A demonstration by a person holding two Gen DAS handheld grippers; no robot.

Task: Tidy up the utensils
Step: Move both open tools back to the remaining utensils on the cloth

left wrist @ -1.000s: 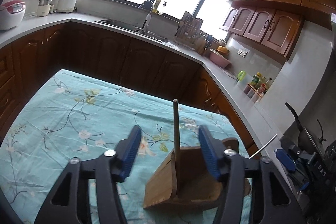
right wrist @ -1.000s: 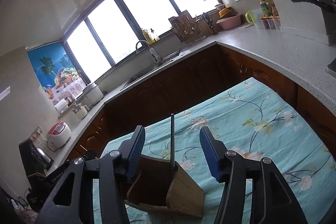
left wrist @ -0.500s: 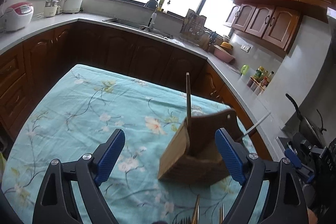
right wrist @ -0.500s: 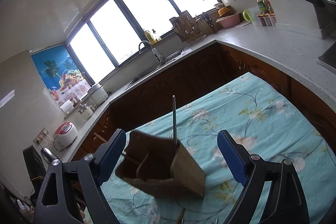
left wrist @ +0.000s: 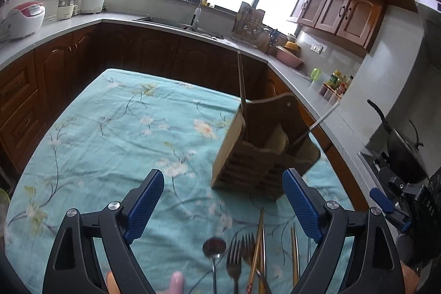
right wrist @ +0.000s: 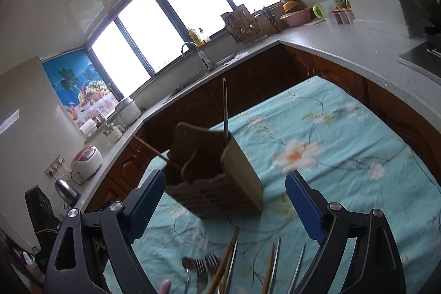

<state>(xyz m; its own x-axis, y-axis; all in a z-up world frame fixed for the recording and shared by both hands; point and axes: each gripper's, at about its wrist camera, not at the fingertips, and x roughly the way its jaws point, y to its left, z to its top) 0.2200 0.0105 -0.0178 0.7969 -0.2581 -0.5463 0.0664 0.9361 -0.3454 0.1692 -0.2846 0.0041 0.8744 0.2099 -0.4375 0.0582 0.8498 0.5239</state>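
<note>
Both tools wide open, nothing held – left tool, right tool. Wooden holder stands on worktop nr far right edge; forks, spoon, chopsticks lie near – open cloth to left.

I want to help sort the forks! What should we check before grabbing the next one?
1. Left tool open, nothing in it: ok.
2. Right tool open, nothing in it: ok.
3. Wooden holder upright on the tablecloth: ok.
4. Forks, spoon and chopsticks lying loose near the tools: ok.
5. Utensils untangled: not ok, chopsticks cross the forks.
6. Free room in the holder: cannot tell.
</note>
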